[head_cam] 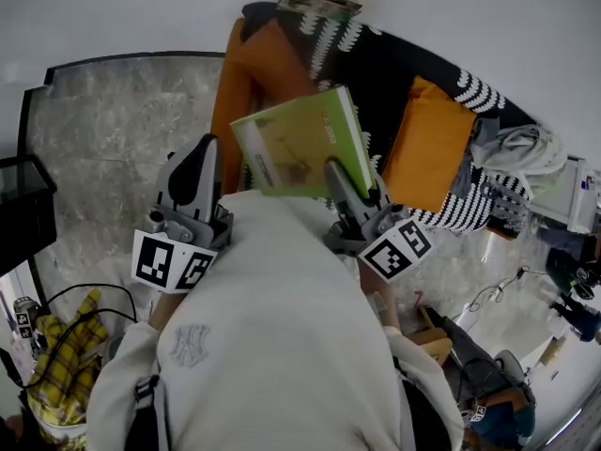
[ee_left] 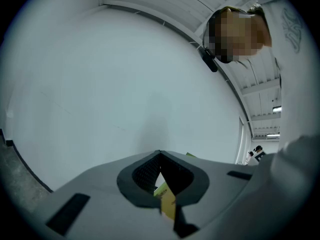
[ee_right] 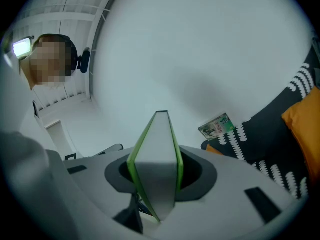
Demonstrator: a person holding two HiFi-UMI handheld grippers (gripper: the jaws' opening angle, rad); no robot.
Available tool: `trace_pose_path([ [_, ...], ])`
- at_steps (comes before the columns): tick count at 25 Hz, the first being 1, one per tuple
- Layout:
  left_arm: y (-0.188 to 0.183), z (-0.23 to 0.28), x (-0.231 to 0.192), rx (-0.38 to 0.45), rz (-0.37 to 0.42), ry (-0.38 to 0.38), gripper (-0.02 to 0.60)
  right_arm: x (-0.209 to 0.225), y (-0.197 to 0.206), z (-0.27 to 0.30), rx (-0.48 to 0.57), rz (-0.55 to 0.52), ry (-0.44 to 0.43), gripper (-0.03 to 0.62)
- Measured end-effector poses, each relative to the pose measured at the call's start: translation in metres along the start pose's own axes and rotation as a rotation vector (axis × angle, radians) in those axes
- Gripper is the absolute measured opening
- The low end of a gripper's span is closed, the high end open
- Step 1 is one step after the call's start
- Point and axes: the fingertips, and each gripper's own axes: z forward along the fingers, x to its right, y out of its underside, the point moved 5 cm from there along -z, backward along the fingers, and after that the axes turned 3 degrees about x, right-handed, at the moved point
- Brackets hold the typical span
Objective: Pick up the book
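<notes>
right gripper (head_cam: 346, 188): clamps the green book (head_cam: 300, 144), held up in front of the sofa (head_cam: 404, 59) | left gripper (head_cam: 199, 163): jaws together, empty, near the sofa's left end

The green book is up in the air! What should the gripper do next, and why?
Probably hold steady with the right gripper clamped on the green book. It grips the book by one edge, lifted clear of the sofa and its orange cushions, so the pickup looks done; loosening would likely drop it.
</notes>
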Motion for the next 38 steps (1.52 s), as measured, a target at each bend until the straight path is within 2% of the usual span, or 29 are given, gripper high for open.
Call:
trace_pose_path([
  [6,0.003,0.0,0.001,-0.021,0.011,0.014,0.009,-0.001,0.0,0.001,-0.007,-0.001,-0.006,0.149],
  [22,-0.004,-0.001,-0.006,0.022,-0.015,-0.025,0.009,0.0,0.0,0.001,-0.006,0.007,-0.01,0.149],
  [24,-0.012,-0.002,-0.014,0.039,0.001,-0.046,0.009,0.0,-0.001,0.001,-0.009,0.004,-0.01,0.149],
  [26,-0.026,-0.006,-0.03,0.067,0.025,-0.098,0.009,-0.001,-0.002,0.001,-0.008,0.002,-0.009,0.149],
  [31,-0.05,-0.021,-0.06,0.089,0.118,-0.174,0.009,-0.002,-0.002,0.001,-0.006,0.004,-0.005,0.149],
  [38,-0.056,-0.021,-0.06,0.107,0.112,-0.182,0.009,-0.001,-0.003,0.001,-0.004,0.018,0.005,0.149],
])
